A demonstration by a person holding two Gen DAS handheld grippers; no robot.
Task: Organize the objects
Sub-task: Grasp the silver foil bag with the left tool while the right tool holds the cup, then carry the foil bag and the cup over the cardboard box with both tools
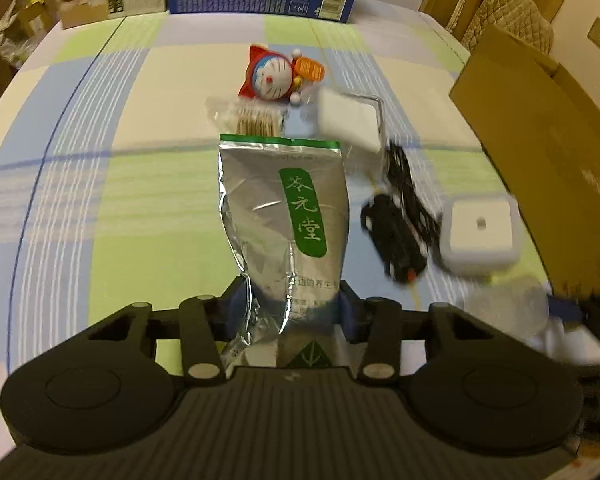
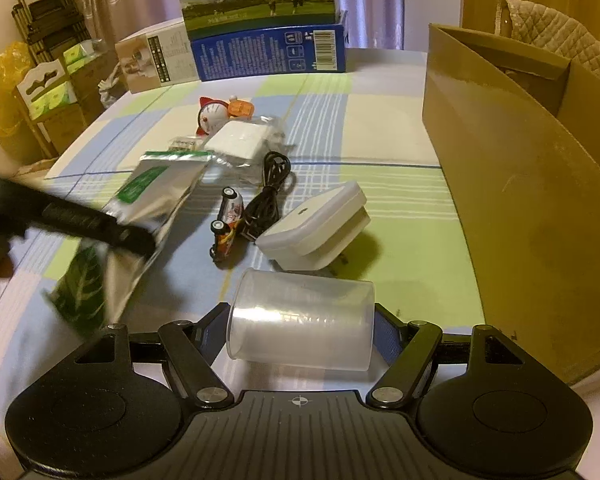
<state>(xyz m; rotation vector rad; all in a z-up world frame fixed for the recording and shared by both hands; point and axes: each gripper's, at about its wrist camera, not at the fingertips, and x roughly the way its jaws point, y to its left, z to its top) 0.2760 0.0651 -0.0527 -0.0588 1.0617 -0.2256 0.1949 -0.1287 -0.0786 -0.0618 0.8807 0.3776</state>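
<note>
A silver foil pouch (image 1: 288, 216) with a green label stands up between the fingers of my left gripper (image 1: 296, 312), which is shut on its lower part. The right wrist view shows the same pouch (image 2: 152, 196) raised and tilted over the checked tablecloth. A clear plastic cup (image 2: 300, 320) lies on its side between the blue pads of my right gripper (image 2: 302, 332), which is shut on it. In the left wrist view that cup (image 1: 508, 304) is a blur at the lower right.
On the cloth lie a Doraemon toy (image 2: 214, 114), a bagged white adapter (image 2: 240, 140), a toothpick packet (image 1: 252, 118), a black cable (image 2: 268, 192), a toy car (image 2: 228, 220) and a white square box (image 2: 316, 232). An open cardboard box (image 2: 520, 184) stands at the right. A blue milk carton (image 2: 268, 52) is at the back.
</note>
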